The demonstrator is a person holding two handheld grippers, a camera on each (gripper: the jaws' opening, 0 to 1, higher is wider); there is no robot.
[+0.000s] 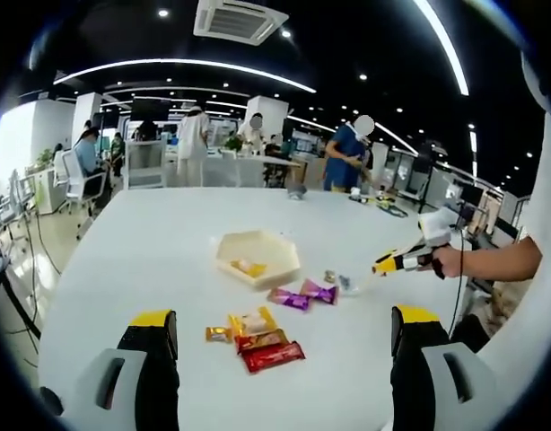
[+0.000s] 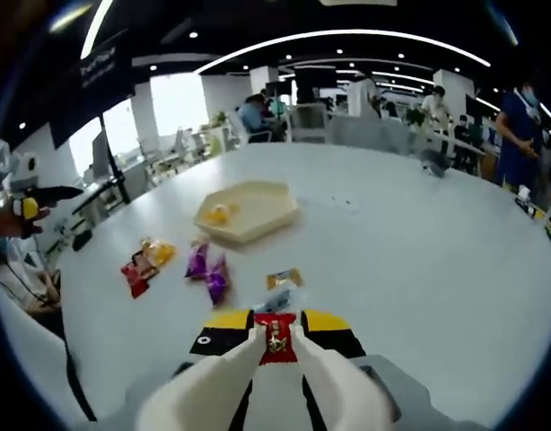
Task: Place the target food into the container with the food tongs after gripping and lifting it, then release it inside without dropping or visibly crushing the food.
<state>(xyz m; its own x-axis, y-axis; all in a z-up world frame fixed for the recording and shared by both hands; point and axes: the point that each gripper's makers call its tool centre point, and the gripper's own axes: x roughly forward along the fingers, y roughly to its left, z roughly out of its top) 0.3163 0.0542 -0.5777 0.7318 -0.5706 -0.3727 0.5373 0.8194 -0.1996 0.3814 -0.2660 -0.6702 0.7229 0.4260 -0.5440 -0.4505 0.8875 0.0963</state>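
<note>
A cream hexagonal tray (image 1: 258,247) (image 2: 258,224) sits mid-table with a yellow piece of food (image 1: 249,268) (image 2: 219,214) inside. Wrapped sweets lie in front of it: two purple ones (image 1: 302,295) (image 2: 208,272), a red one (image 1: 273,356) (image 2: 136,269), a yellow-orange one (image 1: 253,323) (image 2: 159,251) and a small gold one (image 1: 331,276) (image 2: 284,278). My left gripper (image 1: 284,316) stands wide open above the table, short of the sweets. My right gripper (image 2: 275,334) (image 1: 388,265) is shut just behind the gold sweet, with a small red-and-gold patch between its tips; what that is I cannot tell.
The white table (image 1: 150,260) (image 2: 419,251) is broad and round-edged. A hand (image 1: 450,260) holds the right gripper at the table's right side. Several people (image 1: 347,153) stand at desks far behind, and office chairs (image 1: 78,184) stand at the left.
</note>
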